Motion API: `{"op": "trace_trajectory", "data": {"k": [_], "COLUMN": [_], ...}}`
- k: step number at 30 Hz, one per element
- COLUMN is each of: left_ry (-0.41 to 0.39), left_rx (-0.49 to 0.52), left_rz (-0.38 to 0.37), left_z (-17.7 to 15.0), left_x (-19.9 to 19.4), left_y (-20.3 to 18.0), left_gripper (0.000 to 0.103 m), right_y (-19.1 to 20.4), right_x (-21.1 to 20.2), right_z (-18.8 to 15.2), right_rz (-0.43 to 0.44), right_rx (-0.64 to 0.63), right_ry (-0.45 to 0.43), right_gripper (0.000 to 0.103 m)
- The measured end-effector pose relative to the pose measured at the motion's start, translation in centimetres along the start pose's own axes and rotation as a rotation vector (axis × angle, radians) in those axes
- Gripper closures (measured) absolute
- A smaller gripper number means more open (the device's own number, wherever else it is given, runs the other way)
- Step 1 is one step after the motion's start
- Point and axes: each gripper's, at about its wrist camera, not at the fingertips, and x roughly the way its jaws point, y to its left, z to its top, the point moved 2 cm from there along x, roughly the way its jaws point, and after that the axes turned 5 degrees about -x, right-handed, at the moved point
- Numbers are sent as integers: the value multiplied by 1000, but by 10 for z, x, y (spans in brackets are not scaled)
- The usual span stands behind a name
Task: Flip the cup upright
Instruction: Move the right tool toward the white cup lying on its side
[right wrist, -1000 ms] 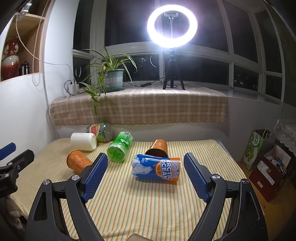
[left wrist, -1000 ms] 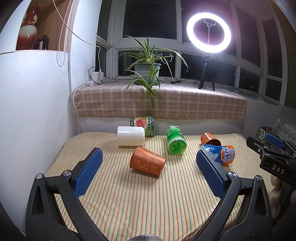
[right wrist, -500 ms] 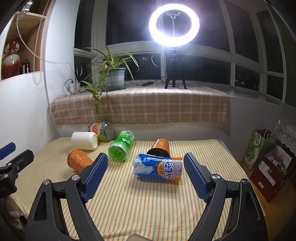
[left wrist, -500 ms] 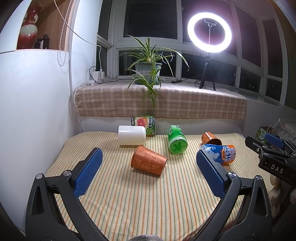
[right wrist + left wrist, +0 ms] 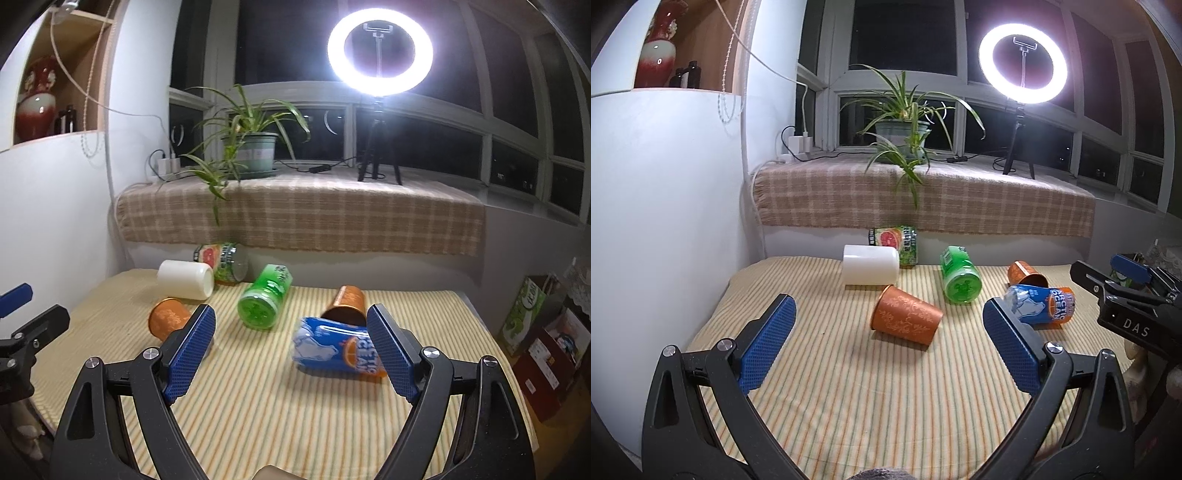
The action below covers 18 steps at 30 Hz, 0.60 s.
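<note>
Item: orange patterned cup, lying on its side at mid-mattress on the striped cover, just near of the white cylinder cup, wider end toward the right. Judged light, rigid, thin-walled and prone to rolling on the soft bedding; best taken across the body close to the rim, then tipped onto its base. Second orange cup lies far right, touching the blue Arctic Ocean can; green can and grapefruit can farther back. Left gripper: jaws spread wide, nothing between them, lined up on the near cup. Right gripper: likewise spread and unloaded, framing the blue can. Against the earlier views, both grippers have edged slightly nearer the objects; no item has shifted.
</note>
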Motion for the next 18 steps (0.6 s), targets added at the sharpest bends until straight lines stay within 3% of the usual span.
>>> {"op": "trace_trajectory", "data": {"k": [10,18], "left_ry": [13,42], "left_rx": [-24,-42], "left_rz": [73,138], "left_z": [0,-8], "left_x": [4,5], "left_y": [33,62], "left_gripper": [0,0], "right_y": [34,78], "right_x": [49,100], "right_z": [24,41], "right_rz": [181,339], "right_rx": [-122,-336], "right_ry": [12,75], "right_gripper": [19,19]}}
